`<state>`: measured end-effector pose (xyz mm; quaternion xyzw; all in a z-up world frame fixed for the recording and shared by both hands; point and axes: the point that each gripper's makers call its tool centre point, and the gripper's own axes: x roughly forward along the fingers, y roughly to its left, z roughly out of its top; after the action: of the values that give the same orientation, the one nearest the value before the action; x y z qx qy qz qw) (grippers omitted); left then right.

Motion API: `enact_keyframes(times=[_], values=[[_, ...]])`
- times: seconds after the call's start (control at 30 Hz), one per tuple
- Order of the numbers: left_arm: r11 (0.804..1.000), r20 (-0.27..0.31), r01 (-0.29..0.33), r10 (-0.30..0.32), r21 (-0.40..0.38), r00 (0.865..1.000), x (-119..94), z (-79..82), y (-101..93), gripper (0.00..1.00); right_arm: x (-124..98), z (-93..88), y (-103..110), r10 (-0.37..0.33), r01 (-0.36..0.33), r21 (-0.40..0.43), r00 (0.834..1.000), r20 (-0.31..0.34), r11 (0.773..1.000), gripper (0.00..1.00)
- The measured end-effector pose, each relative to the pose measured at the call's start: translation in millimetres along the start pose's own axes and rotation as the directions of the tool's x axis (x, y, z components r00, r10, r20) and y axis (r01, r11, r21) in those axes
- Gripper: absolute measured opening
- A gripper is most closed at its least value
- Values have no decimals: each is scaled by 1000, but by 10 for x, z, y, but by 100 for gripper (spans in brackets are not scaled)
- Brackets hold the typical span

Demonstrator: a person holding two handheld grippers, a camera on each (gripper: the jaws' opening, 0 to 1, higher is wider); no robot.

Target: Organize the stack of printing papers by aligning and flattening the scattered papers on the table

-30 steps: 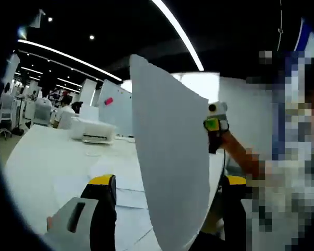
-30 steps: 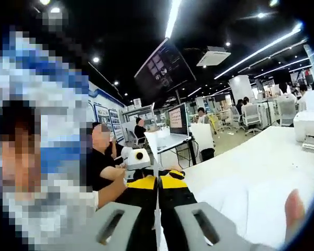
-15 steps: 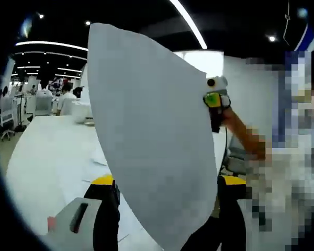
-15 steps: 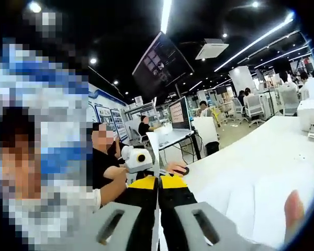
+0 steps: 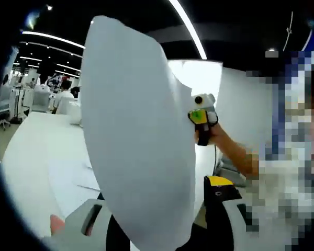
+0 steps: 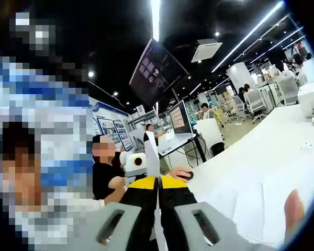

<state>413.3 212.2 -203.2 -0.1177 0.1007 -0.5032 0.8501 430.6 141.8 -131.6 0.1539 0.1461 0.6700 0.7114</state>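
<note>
The right gripper (image 6: 158, 184) has its jaws closed on the edge of a sheet of paper (image 5: 138, 141), which rises thin between them. Compared with one second ago, the sheet has swung closer across the left gripper (image 5: 162, 219), whose jaws stand apart with it between them, not pinched. The sheet is off the table (image 5: 36, 151); it seems not yet joined to the other papers (image 5: 76, 175) lying beyond the jaws.

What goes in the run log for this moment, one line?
right tool: shut on paper sheet | left tool: open, sheet between jaws | sheet: raised above table
</note>
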Motion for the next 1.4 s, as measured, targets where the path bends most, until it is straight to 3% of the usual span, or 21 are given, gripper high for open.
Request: enact_keyframes(times=[0.17,0.3,0.5,0.7,0.73,0.87,0.93,1.0,1.23,1.4], values=[[1000,14,9,-9,-23,1000,-9,52,5,33,29,-1,-33,1,-1,4,1000,1,1000,0],[999,5,16,-16,-35,1000,-4,25,-20,28,32,12,-47,6,-6,15,1000,19,1000,0],[997,48,16,-13,-77,999,-14,143,29,25,76,-60,-39,13,-14,24,999,37,1000,0],[996,59,13,-8,-85,998,-16,182,34,26,82,-77,-71,15,-16,28,999,36,999,0],[997,82,7,0,-83,997,-31,260,53,26,85,-88,-67,14,-15,28,999,36,999,0],[997,86,7,0,-78,996,-6,311,24,25,90,-112,-60,15,-16,26,999,39,1000,0],[998,80,7,-1,-69,997,0,307,23,19,80,-95,-85,15,-16,30,999,42,999,0],[999,82,12,-8,-50,997,-1,307,20,6,75,-92,-95,16,-18,33,999,46,999,0],[999,74,9,-6,-41,997,2,281,-10,6,52,-104,-153,8,-10,34,999,38,999,0],[996,64,15,-9,-93,998,-11,270,6,6,32,-116,-220,1,-2,38,999,33,999,0]])
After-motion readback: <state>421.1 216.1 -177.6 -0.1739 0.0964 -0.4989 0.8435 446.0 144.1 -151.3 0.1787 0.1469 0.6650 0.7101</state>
